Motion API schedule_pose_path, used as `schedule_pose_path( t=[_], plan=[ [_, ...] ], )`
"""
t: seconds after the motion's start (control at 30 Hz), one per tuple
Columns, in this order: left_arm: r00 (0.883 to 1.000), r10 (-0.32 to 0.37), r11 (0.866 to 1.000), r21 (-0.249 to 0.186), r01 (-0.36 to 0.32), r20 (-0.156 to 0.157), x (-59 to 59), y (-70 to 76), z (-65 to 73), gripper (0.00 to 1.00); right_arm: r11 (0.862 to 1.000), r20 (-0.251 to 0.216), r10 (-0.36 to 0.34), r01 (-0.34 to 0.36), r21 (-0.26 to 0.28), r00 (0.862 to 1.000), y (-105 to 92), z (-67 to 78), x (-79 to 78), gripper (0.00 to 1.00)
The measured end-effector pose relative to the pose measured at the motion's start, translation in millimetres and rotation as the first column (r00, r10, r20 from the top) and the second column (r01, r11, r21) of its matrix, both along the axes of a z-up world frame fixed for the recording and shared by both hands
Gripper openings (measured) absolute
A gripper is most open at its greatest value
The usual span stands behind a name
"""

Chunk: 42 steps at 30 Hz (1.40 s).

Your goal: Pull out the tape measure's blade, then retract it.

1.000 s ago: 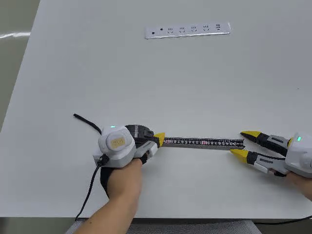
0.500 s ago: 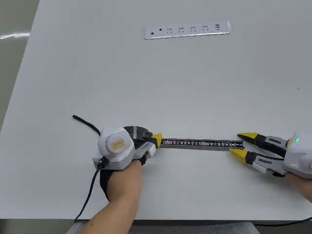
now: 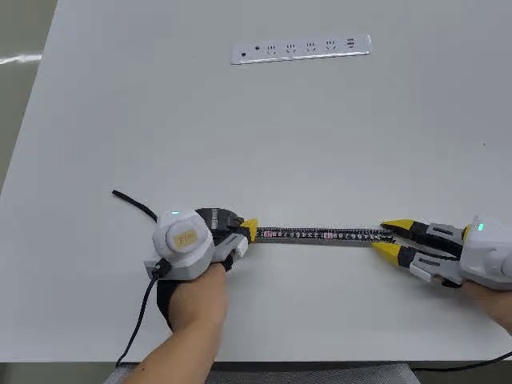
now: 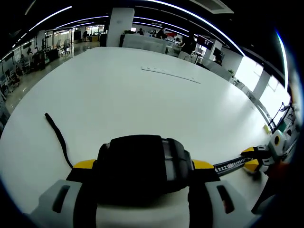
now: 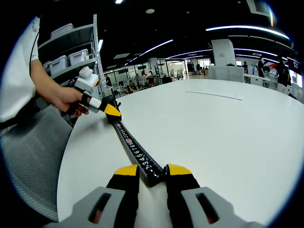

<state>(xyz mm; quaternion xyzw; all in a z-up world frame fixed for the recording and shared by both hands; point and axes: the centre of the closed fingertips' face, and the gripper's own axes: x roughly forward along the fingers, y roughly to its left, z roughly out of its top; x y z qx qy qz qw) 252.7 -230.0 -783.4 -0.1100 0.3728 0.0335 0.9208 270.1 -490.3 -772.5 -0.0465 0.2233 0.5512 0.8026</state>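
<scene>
The black tape measure case (image 3: 216, 219) (image 4: 142, 159) rests on the white table, and my left gripper (image 3: 238, 234) (image 4: 143, 166) is shut on it. Its dark blade (image 3: 324, 234) (image 5: 129, 138) (image 4: 230, 166) lies pulled out flat to the right. My right gripper (image 3: 390, 238) (image 5: 152, 171) is open, with its yellow jaws standing close on either side of the blade's end. A thin black strap (image 3: 132, 202) (image 4: 57, 135) trails left from the case. In the right gripper view the left gripper (image 5: 105, 108) sits at the blade's far end.
A white power strip (image 3: 300, 48) (image 4: 168, 73) lies far across the table (image 3: 256, 136). A black cable (image 3: 142, 314) runs from the left gripper over the table's near edge. A grey mesh chair (image 5: 33, 156) sits beside that edge.
My right gripper has moved left up to the blade's end, and its jaws have narrowed around it. The left gripper and case hold still; the camera has shifted slightly.
</scene>
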Motion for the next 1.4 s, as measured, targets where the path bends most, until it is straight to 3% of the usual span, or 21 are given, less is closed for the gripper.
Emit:
schedule_pose_path(
  t=[0.27,0.67,1.4],
  plan=[
    [1.000,0.001,1.000,0.000,-0.001,-0.002,0.1,0.1,0.0,0.75,1.000,-0.007,0.013,-0.013,0.005,1.000,-0.1,-0.7,2.5,0.19],
    [1.000,-0.003,1.000,0.003,0.003,-0.003,-0.2,0.1,-0.1,0.75,0.994,-0.051,0.103,-0.102,0.032,0.993,1.3,-0.1,-0.5,0.21],
    [1.000,-0.003,1.000,0.007,0.003,0.003,-0.6,-0.2,0.3,0.75,0.987,-0.039,0.159,-0.157,0.039,0.987,-3.1,-0.4,-3.3,0.15]
  ],
)
